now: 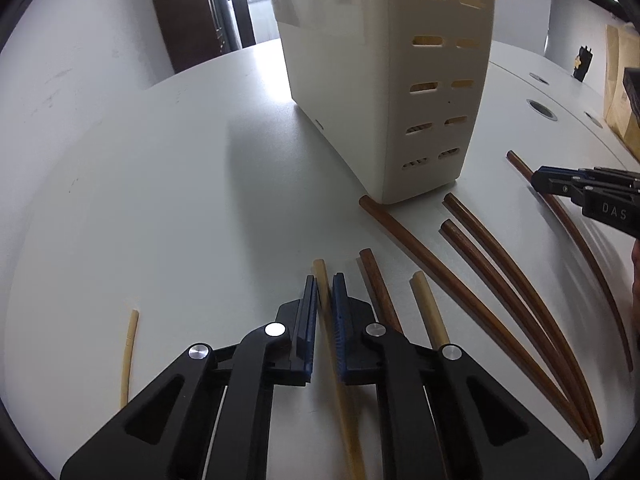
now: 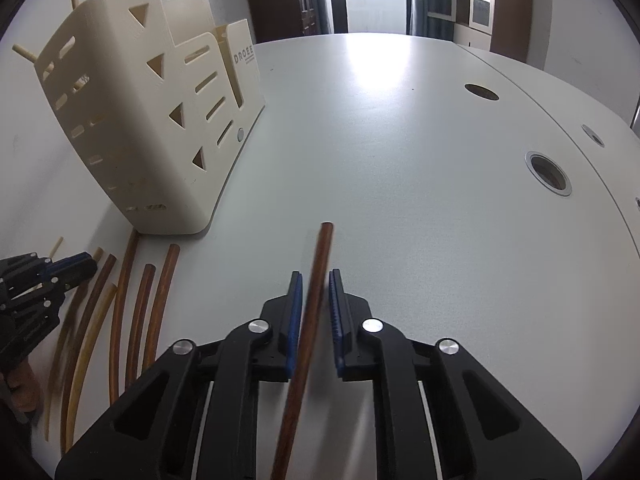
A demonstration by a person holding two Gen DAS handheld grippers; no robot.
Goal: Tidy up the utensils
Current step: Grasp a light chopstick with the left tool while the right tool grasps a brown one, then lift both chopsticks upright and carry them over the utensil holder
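Observation:
A cream utensil holder [image 1: 380, 80] stands on the white table [image 1: 160, 200]; it also shows in the right wrist view [image 2: 152, 132] with a few light sticks in it. My left gripper [image 1: 325, 292] is closed narrowly around a light bamboo chopstick [image 1: 320, 270]. My right gripper [image 2: 314, 292] has a small gap, with a dark brown chopstick [image 2: 320, 264] running between the pads, touching the left one. Several dark chopsticks [image 1: 500, 276] and another light chopstick [image 1: 430, 308] lie by the holder's base.
A lone light chopstick [image 1: 129, 356] lies at the left. Round cable holes [image 2: 548, 172] sit in the table at the right. A cardboard box [image 1: 624, 92] stands at the far right edge. Doors are behind the table.

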